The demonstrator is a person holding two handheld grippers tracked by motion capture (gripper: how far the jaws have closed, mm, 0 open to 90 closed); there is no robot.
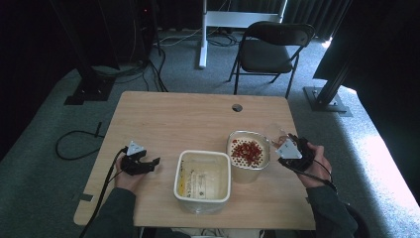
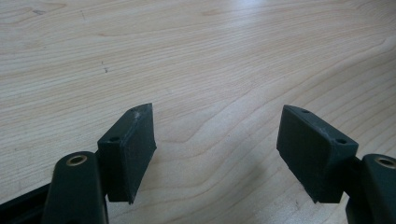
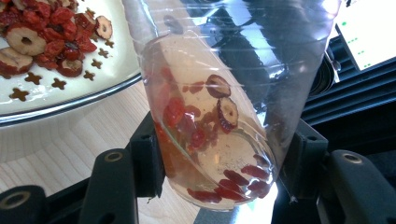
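On the wooden table (image 1: 198, 111) stand two containers: one square cream tub (image 1: 203, 176) near the front edge at the middle, and at about two o'clock from it, just beside it, one metal strainer bowl (image 1: 247, 154) with a heap of red dried fruit (image 1: 246, 150) on its perforated white floor. At three o'clock from the bowl, just beside its rim, the right gripper (image 1: 286, 144) is clamped on a clear plastic cup (image 3: 219, 116), one jaw pressed on each side of its lower part. The cup is tilted; in the right gripper view its long axis runs from its base at five o'clock, low between the jaws, up to its mouth at about eleven o'clock, which points toward the bowl (image 3: 70, 100) and hangs over its rim. A few red pieces and round slices (image 3: 224, 109) cling inside the cup, most gathered near the base. Nothing stands between the cup's mouth and the bowl. The left gripper (image 1: 148, 163) lies at nine o'clock from the tub, well apart from it, low over bare wood; its jaws stand apart with nothing between them, and its pads (image 2: 135, 149) show only table grain behind. One cable (image 1: 104, 188) trails from it toward the front edge. Beyond the table, at twelve o'clock, one black folding chair (image 1: 270, 49) stands on the grey carpet.
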